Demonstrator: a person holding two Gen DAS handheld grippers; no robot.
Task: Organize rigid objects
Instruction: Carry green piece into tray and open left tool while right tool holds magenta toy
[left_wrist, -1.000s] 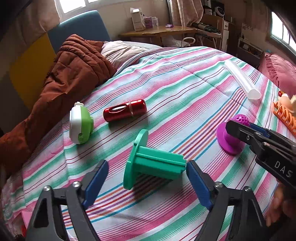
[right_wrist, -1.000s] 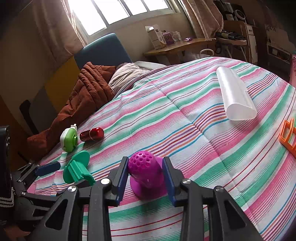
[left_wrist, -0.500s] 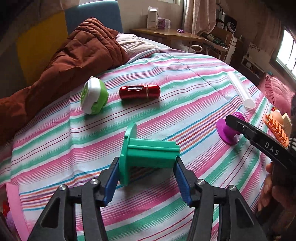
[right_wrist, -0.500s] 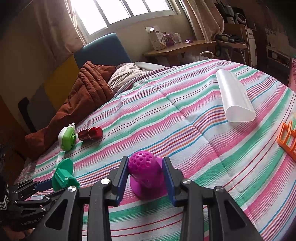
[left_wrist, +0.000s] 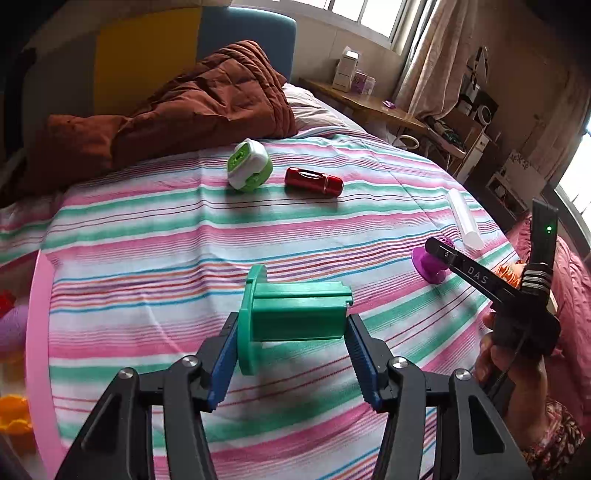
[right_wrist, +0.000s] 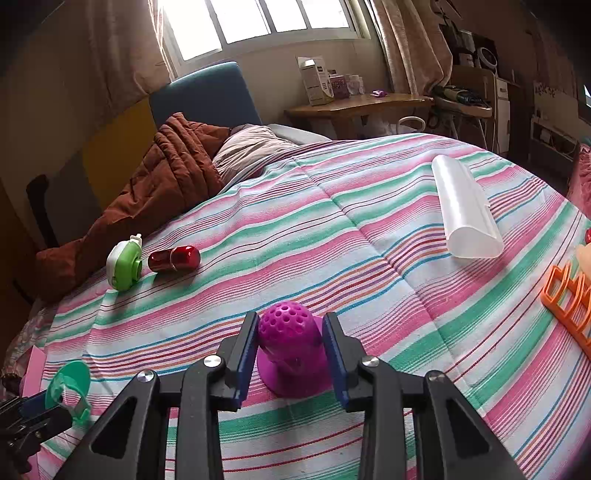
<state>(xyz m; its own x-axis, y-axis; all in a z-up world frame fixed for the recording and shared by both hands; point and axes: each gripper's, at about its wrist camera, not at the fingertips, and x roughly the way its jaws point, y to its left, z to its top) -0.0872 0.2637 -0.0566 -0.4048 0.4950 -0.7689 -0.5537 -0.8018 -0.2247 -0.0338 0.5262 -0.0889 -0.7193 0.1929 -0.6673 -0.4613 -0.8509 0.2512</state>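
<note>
Green spool (left_wrist: 295, 314) clamped in left tool (left_wrist: 291, 354); right tool (right_wrist: 290, 354) straddles purple knob (right_wrist: 290, 343), grip uncertain.

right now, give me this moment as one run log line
left claw: shut on green spool, lifted | right claw: around purple knob on striped bedspread, grip unclear | red capsule: untouched

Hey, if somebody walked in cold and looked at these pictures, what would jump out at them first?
Probably the teal green spool, clamped end to end in the left hand-held gripper and lifted above the striped bedspread. Next, the magenta dimpled knob standing on the bedspread between the fingers of the right hand-held gripper. Farther back, a shiny red capsule lies beside a green and white gadget.
</note>
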